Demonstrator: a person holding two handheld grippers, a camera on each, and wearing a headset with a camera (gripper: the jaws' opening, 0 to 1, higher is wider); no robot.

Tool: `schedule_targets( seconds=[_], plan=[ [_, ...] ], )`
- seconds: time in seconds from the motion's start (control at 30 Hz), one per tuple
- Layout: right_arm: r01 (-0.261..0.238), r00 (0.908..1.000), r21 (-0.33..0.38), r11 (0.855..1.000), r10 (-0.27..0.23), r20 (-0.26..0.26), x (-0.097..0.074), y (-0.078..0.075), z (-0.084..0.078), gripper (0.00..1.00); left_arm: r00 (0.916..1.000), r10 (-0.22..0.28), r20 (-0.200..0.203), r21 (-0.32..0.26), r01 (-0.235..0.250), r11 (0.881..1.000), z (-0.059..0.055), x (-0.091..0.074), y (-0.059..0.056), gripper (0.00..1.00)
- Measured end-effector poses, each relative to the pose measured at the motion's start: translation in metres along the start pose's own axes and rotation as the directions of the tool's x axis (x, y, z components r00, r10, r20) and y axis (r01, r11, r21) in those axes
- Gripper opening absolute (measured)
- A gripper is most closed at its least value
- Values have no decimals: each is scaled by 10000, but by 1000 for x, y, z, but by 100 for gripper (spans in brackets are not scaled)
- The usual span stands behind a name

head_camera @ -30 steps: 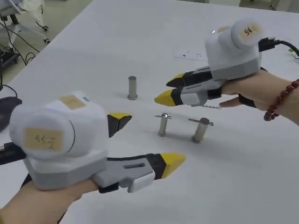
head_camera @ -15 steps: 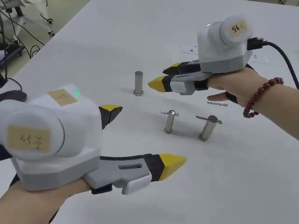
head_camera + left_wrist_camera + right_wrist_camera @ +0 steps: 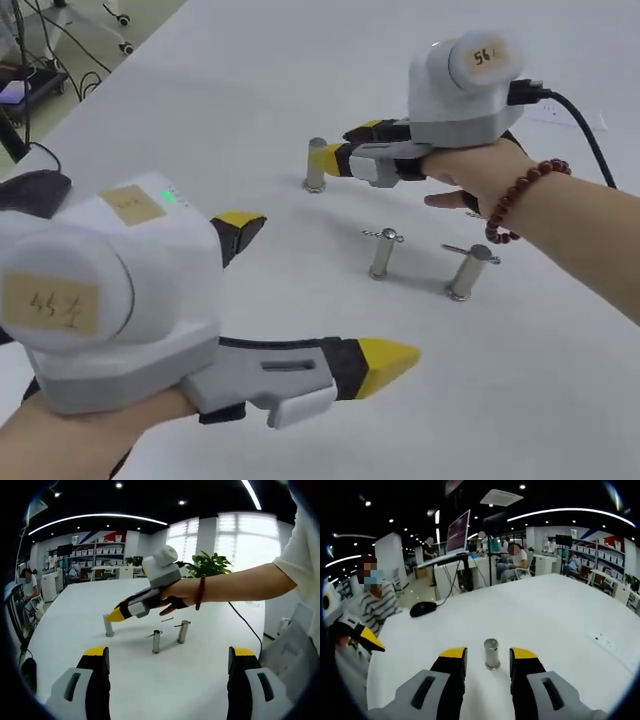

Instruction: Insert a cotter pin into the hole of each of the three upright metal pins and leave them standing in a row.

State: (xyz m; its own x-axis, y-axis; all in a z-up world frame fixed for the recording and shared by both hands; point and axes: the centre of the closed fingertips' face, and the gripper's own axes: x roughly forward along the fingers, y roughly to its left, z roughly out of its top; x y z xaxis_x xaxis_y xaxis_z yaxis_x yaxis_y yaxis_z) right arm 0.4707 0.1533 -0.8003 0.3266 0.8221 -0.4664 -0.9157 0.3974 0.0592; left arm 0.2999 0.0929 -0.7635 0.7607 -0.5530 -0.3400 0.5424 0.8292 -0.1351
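Finding: over the last second the right tongs (image 3: 488, 655) have left the area of the two fitted pins and gone to the bare pin (image 3: 315, 165). They now straddle it at a narrow setting, with a gap showing on each side in the right gripper view, and they carry nothing. The left tongs (image 3: 320, 287) hang wide and empty near the desk (image 3: 250, 80) edge.

Status: two pins, the middle one (image 3: 382, 252) and the right-hand one (image 3: 465, 270), each carry a cotter pin through the top. The third does not, so I judge the task two-thirds done. A loose cotter pin (image 3: 167, 619) lies on the desk below the person's right hand (presumably the last one).

Surroundings: a mouse (image 3: 30, 190) sits well off to the left, and the right tongs' cable (image 3: 575, 120) trails away behind them. Nothing obstructs the bare pin; the fitted pins stand near and could be knocked.
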Motion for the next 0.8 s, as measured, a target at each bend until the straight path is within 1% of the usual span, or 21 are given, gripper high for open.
schedule_targets(
  seconds=[0.13,0.2,0.3,0.43,0.53,0.67,0.8],
  plan=[
    [29,10000,-100,9999,-30,-28,11,-1,-2,32,9999,98,-122,118,-97,9999,-2,-1,3,99],
    [60,10000,-54,10000,-60,-13,13,-2,-2,29,9998,149,-165,84,-148,9999,-3,0,4,99],
    [195,9998,18,9998,-195,-35,21,-7,-3,27,9997,194,-163,50,-194,9998,-3,0,4,99],
    [225,9997,78,9997,-224,-28,24,-8,-4,26,9996,146,-228,82,-144,9999,-4,0,2,99],
    [455,9987,-40,9990,-456,-205,25,-11,-8,24,9994,136,-325,107,-132,9999,-6,2,0,98],
    [419,9990,133,9990,-417,-142,27,-12,-7,22,9992,14,-388,178,-7,9998,-7,2,-4,98],
    [499,9987,158,9986,-498,-82,27,-11,-7,16,9992,41,-395,179,-34,9998,-7,2,-3,98]
  ],
)
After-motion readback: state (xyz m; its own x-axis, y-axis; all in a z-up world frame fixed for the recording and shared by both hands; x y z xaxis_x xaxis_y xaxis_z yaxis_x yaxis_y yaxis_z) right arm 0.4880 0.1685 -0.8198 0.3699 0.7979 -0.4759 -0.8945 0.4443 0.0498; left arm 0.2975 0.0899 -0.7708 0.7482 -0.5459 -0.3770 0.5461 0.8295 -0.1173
